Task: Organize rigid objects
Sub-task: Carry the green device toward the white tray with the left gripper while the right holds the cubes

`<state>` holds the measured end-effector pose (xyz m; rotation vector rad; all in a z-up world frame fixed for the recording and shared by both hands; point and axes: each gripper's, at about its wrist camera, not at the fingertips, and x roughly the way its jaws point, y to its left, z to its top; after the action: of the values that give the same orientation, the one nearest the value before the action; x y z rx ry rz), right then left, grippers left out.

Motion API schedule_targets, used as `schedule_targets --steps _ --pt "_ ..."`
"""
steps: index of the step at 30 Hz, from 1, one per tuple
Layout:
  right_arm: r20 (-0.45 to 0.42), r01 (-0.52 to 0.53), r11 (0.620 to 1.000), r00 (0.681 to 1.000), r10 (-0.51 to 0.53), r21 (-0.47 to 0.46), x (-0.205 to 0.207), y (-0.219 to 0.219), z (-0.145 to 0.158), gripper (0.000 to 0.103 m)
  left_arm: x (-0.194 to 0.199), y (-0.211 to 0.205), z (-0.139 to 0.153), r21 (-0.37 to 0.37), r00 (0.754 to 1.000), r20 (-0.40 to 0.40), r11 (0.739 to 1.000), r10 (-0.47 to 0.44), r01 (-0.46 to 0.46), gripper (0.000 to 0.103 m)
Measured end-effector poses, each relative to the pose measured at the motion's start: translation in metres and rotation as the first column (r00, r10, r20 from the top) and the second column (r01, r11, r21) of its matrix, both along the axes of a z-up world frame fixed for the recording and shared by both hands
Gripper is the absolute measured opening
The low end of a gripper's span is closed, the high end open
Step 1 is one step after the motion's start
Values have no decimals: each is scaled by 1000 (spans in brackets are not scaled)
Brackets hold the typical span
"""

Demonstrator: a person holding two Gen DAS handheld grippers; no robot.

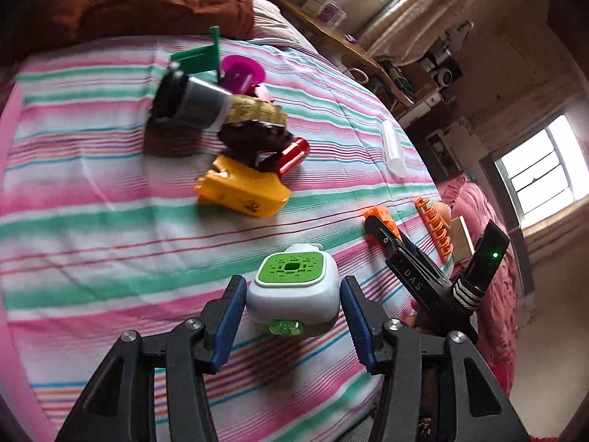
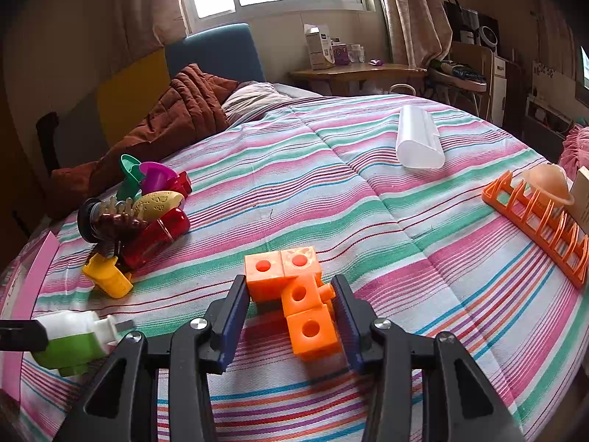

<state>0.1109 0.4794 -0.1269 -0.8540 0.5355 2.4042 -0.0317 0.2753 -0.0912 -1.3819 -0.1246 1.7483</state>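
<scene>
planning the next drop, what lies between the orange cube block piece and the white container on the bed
Nothing: in the right wrist view only bare striped bedspread runs from the orange cube block piece, sitting between the right gripper's fingers, up to the white container.

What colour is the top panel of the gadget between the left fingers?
Green, on a white gadget; clearest in the left wrist view.

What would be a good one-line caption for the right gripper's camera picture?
Right gripper open around linked orange plastic cubes on a striped bedspread.
</scene>
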Motion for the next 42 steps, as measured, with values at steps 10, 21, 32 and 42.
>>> schedule_targets --steps 10,21,32,42 --pt "7 0 1000 1000 0 6 -1 0 0 46 -27 -21 15 -186 965 -217 964 148 -190 54" --pt "7 -1 1000 1000 1 7 -2 -1 0 46 -19 -3 27 -149 974 -225 986 40 -74 21" --pt "3 -2 1000 1000 2 4 -1 0 0 46 15 31 25 -178 944 -327 984 -50 -9 33" --pt "-1 -2 1000 1000 2 -1 0 0 0 46 67 68 32 -102 918 -318 972 -236 214 37"
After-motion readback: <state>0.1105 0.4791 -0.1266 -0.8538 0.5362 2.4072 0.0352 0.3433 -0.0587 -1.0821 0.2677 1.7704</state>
